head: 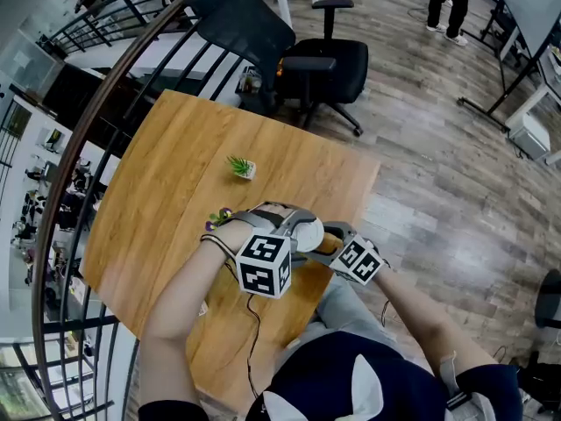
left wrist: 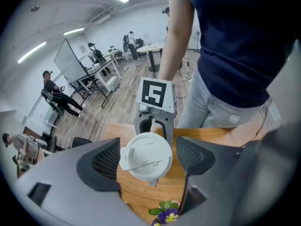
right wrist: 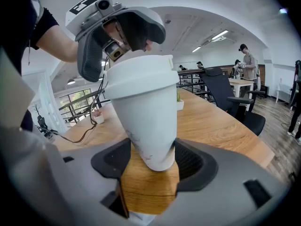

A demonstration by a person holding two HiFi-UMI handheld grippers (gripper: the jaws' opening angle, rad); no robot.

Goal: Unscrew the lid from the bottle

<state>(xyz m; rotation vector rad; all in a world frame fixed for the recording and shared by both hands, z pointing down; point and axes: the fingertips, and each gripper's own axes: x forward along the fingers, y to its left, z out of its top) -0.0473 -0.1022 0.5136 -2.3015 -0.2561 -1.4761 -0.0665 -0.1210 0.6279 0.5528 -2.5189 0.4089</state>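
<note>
White bottle (right wrist: 146, 112) clamped at its base by right gripper (right wrist: 150, 163), left gripper (left wrist: 146, 160) jaws straddling lid (left wrist: 141, 149), not yet pinching; next probably close, twist.

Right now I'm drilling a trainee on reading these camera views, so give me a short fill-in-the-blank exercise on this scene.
1. The right gripper is closed on the white bottle near its ____, the end opposite the lid.
2. The left gripper comes at the lid from ____, one jaw on either side of it.
3. The table is made of ____.

Missing words: bottom; above; wood.
</note>
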